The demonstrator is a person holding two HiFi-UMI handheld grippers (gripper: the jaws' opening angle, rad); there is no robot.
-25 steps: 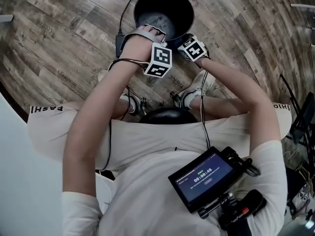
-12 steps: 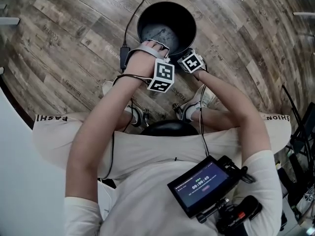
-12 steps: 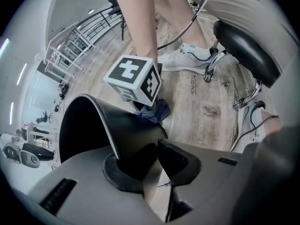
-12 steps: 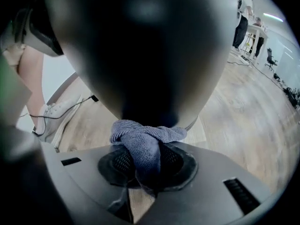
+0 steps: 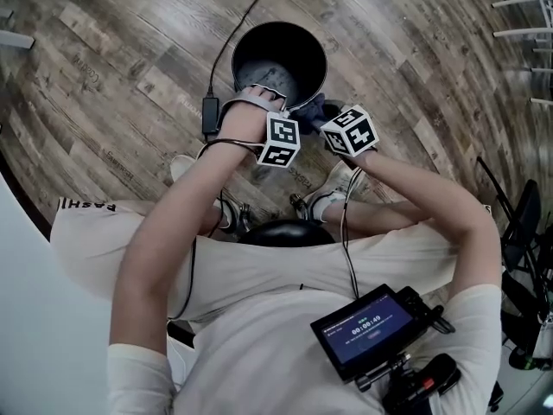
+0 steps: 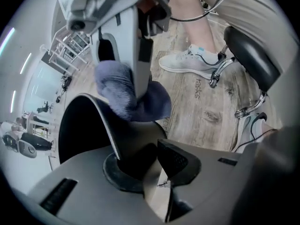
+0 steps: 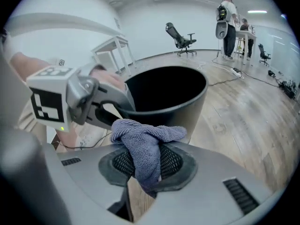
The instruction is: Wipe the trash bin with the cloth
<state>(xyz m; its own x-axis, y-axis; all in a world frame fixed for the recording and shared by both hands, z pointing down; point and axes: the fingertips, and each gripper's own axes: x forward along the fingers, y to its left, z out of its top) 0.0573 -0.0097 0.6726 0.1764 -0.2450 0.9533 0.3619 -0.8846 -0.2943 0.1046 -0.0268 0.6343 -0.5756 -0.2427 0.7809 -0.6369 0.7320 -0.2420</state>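
Left gripper (image 6: 143, 161) jaws clamped on rim of round black plastic trash bin (image 7: 187, 109), right gripper (image 7: 143, 168) jaws gripped crumpled blue-grey cloth (image 7: 145, 142), cloth hung just beside bin's rim, above wood-plank floor (image 5: 130, 59).

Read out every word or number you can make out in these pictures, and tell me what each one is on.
"00:00:49": on the screen mounted at the person's chest.
"tasks": printed on the wooden floor.
"FASH": on the white trouser leg, cut off at the edge.
Other floor print and the screen's small lines: too blurred to read.
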